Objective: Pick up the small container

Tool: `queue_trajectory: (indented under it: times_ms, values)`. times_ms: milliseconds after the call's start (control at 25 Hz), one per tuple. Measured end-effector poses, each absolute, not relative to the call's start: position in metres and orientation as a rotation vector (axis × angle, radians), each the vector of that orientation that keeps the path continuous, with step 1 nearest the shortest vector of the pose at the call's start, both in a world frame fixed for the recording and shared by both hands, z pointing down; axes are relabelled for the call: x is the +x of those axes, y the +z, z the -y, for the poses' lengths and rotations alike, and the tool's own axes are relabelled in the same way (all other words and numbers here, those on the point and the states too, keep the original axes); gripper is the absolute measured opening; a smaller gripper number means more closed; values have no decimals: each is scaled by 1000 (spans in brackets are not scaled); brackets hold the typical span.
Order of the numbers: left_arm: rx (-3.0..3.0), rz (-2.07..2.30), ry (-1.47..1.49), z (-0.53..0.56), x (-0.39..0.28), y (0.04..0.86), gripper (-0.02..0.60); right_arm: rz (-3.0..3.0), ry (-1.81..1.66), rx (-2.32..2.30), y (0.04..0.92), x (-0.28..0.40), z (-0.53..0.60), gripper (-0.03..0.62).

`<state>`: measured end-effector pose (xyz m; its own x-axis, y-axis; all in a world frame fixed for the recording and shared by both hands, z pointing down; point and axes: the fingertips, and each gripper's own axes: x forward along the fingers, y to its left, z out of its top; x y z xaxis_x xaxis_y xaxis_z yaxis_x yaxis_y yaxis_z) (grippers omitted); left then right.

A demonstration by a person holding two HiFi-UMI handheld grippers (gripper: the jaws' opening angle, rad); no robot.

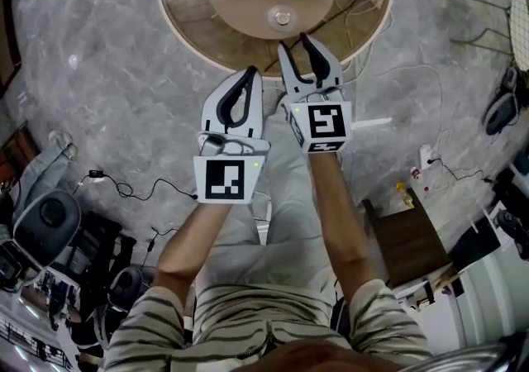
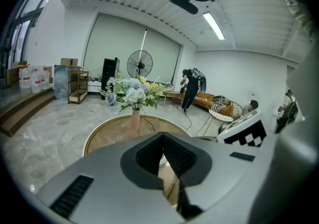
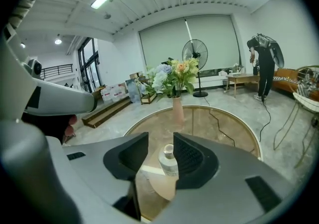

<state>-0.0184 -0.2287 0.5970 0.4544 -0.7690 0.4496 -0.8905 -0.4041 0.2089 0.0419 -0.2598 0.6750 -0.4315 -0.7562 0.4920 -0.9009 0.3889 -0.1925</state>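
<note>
The small container [image 1: 282, 16] is a pale round jar with a narrow cap. It stands on the round glass table [image 1: 183, 35], near the edge closest to me. In the right gripper view the container [image 3: 168, 162] shows through the gap of my right gripper [image 3: 160, 141], a little beyond the tips. That right gripper [image 1: 295, 41] is open, hangs just short of the jar and touches nothing. My left gripper [image 1: 250, 73] hangs beside it, lower left in the head view, over the table's rim. Its jaws meet with nothing between them in the left gripper view [image 2: 163, 137].
A vase of flowers [image 3: 177, 104] stands on the far side of the table. Beyond are a pedestal fan [image 3: 194, 51], a standing person [image 3: 263, 66] and a wire chair [image 3: 305, 101]. Cables [image 1: 132, 190] and bags [image 1: 50, 226] lie on the floor at my left.
</note>
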Motion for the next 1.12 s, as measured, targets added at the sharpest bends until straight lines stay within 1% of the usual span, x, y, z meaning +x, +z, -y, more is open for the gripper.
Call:
queue_trajectory:
  times_ms: [160,280,320,600,960,1120]
  values:
    - [2295,1384,410,232,-16,606,0,2315,631,1422,694,41,268,194]
    - [2287,1377,419,231,-14,613,0,2300,641,1410,712,42,271,266]
    - [2285,1377,421,230,-15,615,0,2298,641,1402,718,42,272,280]
    - [2263,1379,440,231,-20,626,0,2286,620,1351,753,33,287,355]
    - [2254,1381,458,234,-26,636,0,2270,588,1321,781,22,302,394]
    - [2249,1383,465,238,-30,640,0,2258,572,1309,793,17,307,397]
